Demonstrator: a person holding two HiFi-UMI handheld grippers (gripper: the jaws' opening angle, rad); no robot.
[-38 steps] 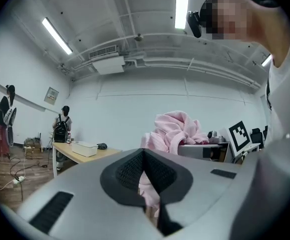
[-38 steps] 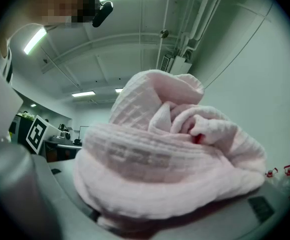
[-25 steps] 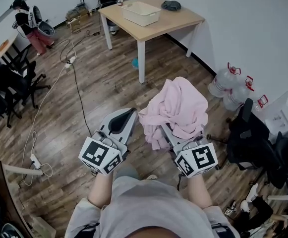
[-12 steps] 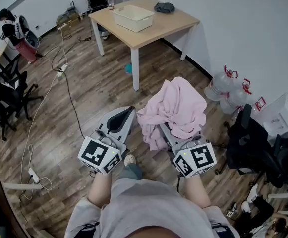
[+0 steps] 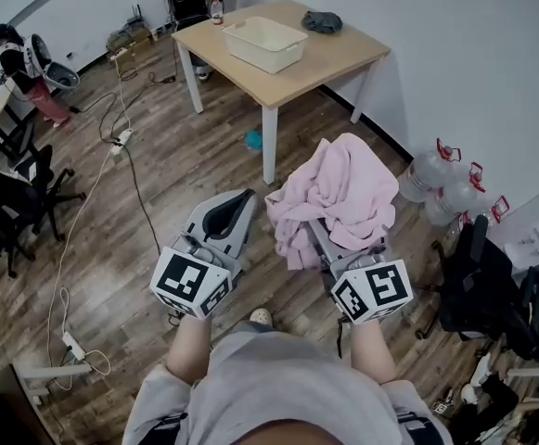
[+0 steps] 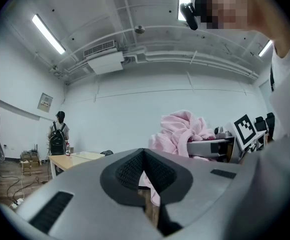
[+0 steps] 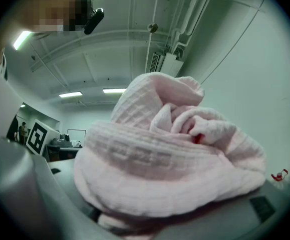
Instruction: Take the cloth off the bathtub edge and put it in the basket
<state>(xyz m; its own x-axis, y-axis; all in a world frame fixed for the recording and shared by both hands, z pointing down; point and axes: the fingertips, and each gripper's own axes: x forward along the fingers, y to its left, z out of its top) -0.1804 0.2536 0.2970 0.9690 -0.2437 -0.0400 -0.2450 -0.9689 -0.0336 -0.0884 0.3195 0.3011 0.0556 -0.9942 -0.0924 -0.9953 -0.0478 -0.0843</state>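
A crumpled pink cloth (image 5: pixel 339 188) is bunched over my right gripper (image 5: pixel 329 213), which is shut on it and carries it above the wooden floor. In the right gripper view the cloth (image 7: pixel 169 154) fills the space between the jaws and hides their tips. My left gripper (image 5: pixel 224 222) hangs beside it on the left, shut, with nothing between its dark pads (image 6: pixel 135 166). The cloth (image 6: pixel 182 129) also shows at the right in the left gripper view. The basket (image 5: pixel 264 43), a cream plastic tub, stands on a light wooden table (image 5: pixel 343 58) far ahead. No bathtub is in view.
A dark rag (image 5: pixel 322 22) lies on the table's far corner. Water bottles (image 5: pixel 431 174) stand by the right wall, with black office chairs (image 5: pixel 478 286) nearer. More chairs (image 5: pixel 9 202) and a cable with a power strip (image 5: pixel 121 137) are at the left. A person (image 5: pixel 28 63) stands far left.
The person carrying the grippers has stepped forward and a shoe now shows below them. The table and basket sit slightly lower in the head view. Both grippers keep their pose and the cloth stays held.
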